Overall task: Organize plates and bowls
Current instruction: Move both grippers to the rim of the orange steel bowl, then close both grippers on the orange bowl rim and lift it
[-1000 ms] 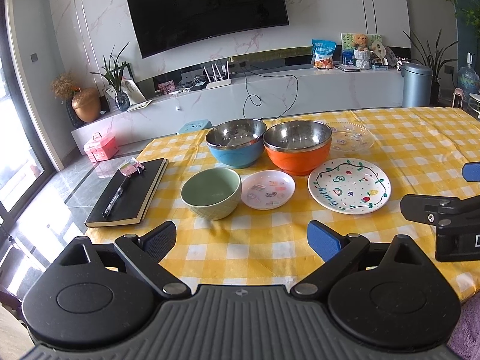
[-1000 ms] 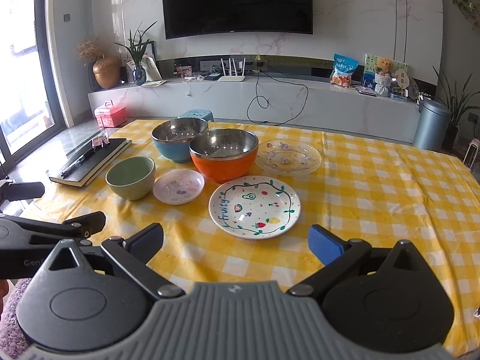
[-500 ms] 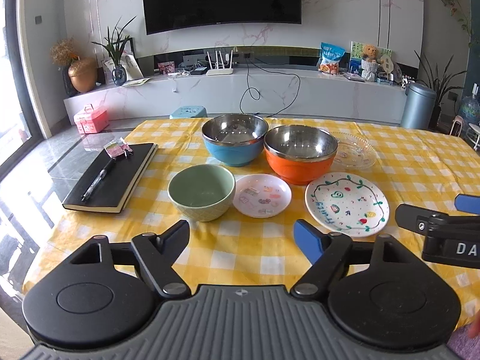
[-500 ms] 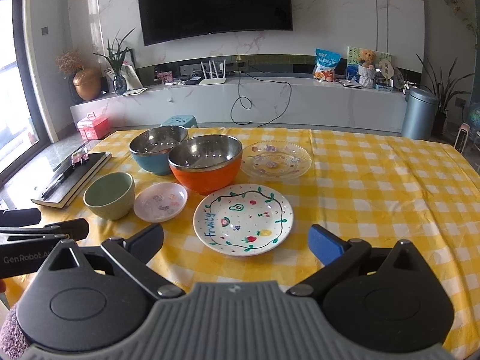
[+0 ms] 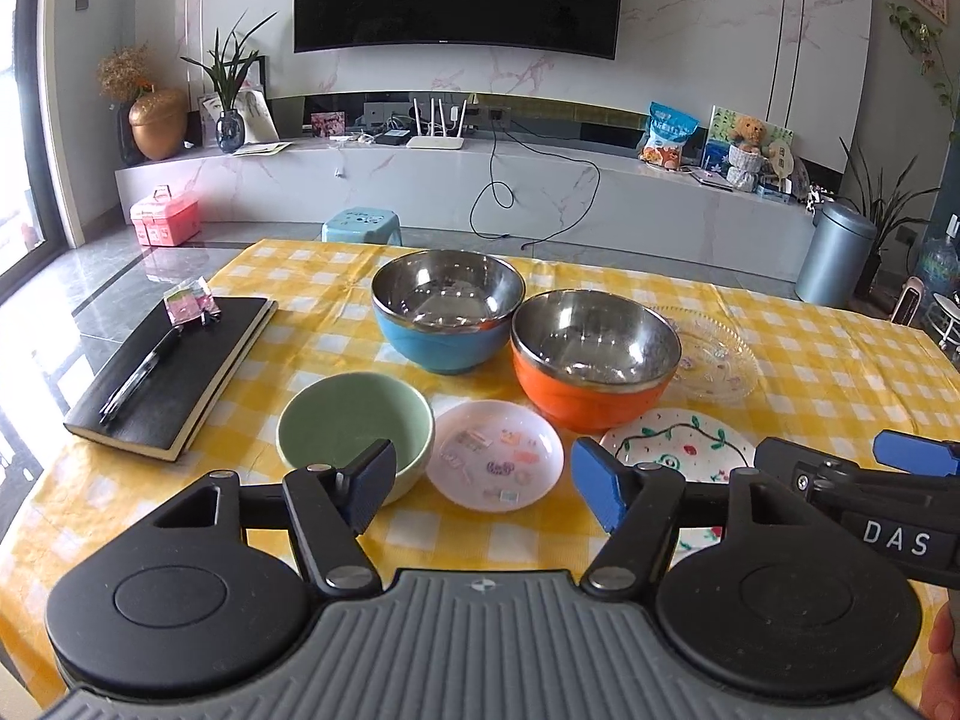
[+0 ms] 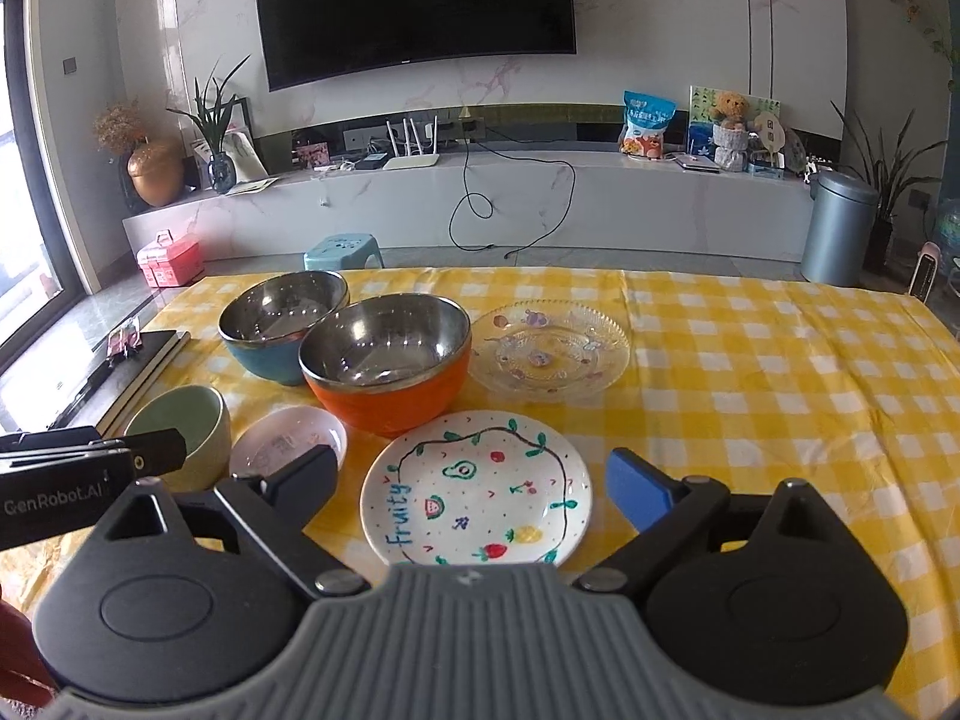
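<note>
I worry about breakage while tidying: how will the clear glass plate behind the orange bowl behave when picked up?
The clear glass plate looks thin and scalloped, so probably fragile and chip-prone. Its glossy surface may be slippery between pads. It lies flat and shallow on the checked cloth, so its rim is likely awkward to get under.

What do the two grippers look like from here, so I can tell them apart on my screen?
Both look alike: black linkage arms on round black hubs above a ribbed grey body. Each pairs one black finger pad with one blue pad. The left gripper shows white "GenRobot.AI" lettering on its side in the right wrist view; the right gripper shows white "DAS" lettering in the left wrist view. No cables or sleeves show.
</note>
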`<state>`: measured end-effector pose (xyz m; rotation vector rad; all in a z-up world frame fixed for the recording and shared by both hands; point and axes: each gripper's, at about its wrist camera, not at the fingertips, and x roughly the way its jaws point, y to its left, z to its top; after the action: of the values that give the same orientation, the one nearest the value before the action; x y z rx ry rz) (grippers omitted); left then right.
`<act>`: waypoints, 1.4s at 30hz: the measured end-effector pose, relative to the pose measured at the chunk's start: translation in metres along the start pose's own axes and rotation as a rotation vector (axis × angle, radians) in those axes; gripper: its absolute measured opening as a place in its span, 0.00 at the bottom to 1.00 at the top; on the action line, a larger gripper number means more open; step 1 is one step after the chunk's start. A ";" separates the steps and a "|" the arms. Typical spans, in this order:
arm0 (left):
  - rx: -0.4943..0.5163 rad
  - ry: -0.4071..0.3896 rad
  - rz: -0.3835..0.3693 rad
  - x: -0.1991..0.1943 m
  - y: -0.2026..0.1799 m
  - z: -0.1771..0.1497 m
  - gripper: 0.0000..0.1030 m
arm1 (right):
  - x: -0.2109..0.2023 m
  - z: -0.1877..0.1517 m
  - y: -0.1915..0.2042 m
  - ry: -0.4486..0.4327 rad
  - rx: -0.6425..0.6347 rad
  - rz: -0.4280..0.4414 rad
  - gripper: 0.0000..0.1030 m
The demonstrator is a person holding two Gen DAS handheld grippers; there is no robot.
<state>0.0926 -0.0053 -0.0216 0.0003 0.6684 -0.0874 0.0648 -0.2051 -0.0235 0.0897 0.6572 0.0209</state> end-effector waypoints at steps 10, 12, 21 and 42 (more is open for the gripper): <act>-0.022 0.027 -0.040 0.047 -0.012 0.034 0.77 | 0.049 0.032 -0.011 0.000 0.066 -0.004 0.74; -0.048 0.035 -0.050 0.058 -0.012 0.041 0.77 | 0.058 0.039 -0.013 -0.010 0.084 -0.014 0.72; -0.156 0.104 -0.048 0.106 -0.011 0.059 0.71 | 0.114 0.069 -0.013 0.043 0.183 0.004 0.57; -0.202 0.293 -0.063 0.168 -0.021 0.049 0.22 | 0.180 0.055 -0.009 0.218 0.279 0.016 0.16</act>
<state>0.2527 -0.0416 -0.0862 -0.2054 0.9679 -0.0806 0.2408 -0.2094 -0.0909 0.3651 0.8745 -0.0466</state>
